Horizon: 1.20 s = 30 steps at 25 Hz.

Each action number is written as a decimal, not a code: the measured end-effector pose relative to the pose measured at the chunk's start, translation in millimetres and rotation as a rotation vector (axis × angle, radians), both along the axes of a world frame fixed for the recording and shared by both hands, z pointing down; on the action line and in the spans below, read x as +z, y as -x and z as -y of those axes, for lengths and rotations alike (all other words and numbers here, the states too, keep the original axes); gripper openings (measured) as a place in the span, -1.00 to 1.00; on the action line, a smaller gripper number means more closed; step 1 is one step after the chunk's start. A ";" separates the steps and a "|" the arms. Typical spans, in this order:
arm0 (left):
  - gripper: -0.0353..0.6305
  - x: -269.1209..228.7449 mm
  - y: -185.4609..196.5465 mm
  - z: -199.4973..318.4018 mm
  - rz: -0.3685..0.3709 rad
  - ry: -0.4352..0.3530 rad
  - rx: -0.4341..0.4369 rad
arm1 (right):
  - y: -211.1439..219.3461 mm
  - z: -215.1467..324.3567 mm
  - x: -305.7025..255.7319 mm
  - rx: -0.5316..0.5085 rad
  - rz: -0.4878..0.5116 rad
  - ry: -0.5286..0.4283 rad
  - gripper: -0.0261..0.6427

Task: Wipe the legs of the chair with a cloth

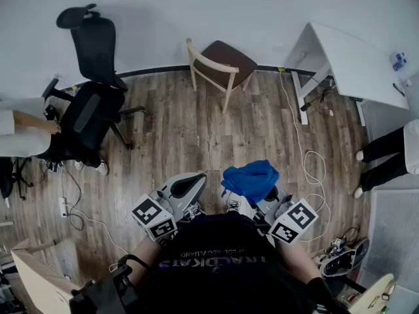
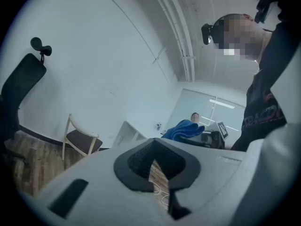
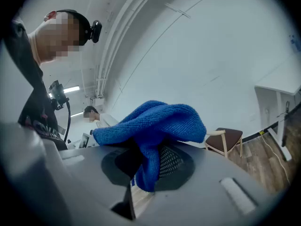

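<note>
- The left gripper (image 2: 155, 166), held low in front of the person at 11 o'clock, has its jaws drawn together on nothing; only a thin sliver of floor shows between the dark pads.
- The right gripper (image 3: 155, 166), just beside it at 1 o'clock, is clamped on a blue cloth (image 3: 155, 121), which bunches above the jaws with one fold hanging down between them.
- In the head view the blue cloth (image 1: 250, 178) sits over the right gripper's tip, above the wood-plank floor (image 1: 177, 129) and well apart from the chair.
- A square-marker cube (image 1: 293, 221) rides on the right gripper, close to the person's dark shirt.
- A white cable (image 1: 308, 162) loops across the floor at 2 o'clock, running up to the desk.
- A white power strip (image 1: 63, 207) lies on the floor at 9 o'clock.
- A black office chair (image 1: 88, 110) stands at 10 o'clock; a person in a light top (image 1: 19, 133) at the left edge reaches a hand to it.
- Another person's legs in dark trousers (image 1: 386, 156) enter from the edge at 3 o'clock.
- The wooden chair (image 1: 219, 64), with a dark brown seat and pale frame, stands upright at 12 o'clock, all its pale legs on the floor close to the wall's dark skirting.
- A white desk (image 1: 347, 61) stands at 2 o'clock, against the pale wall (image 1: 196, 12).
</note>
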<state>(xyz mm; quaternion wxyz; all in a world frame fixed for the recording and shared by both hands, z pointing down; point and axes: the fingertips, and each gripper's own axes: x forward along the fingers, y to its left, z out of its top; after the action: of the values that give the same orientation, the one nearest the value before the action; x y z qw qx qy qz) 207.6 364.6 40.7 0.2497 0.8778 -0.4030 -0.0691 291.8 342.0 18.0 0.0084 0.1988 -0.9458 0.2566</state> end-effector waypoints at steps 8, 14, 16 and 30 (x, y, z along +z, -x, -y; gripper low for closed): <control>-0.90 -3.9 -1.2 -5.7 0.005 -0.006 0.002 | -0.8 -4.4 -2.8 -0.001 -0.002 -0.007 -0.73; -0.90 -4.3 3.2 -18.9 0.009 -0.017 -0.003 | 2.0 -16.8 -5.2 0.002 0.023 -0.005 -0.73; -0.90 -5.1 7.3 -20.8 0.008 -0.020 -0.007 | 4.2 -19.2 -8.7 0.000 0.039 -0.006 -0.72; -0.90 1.7 81.6 -48.2 -0.002 -0.024 -0.056 | 54.0 -35.8 -10.1 0.016 0.019 -0.013 -0.73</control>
<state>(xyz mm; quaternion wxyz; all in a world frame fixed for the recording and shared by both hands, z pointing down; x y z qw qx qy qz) 126.0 412.8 42.4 0.2377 0.8690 -0.4261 -0.0816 237.8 377.8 7.9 -0.0042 0.2041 -0.9458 0.2524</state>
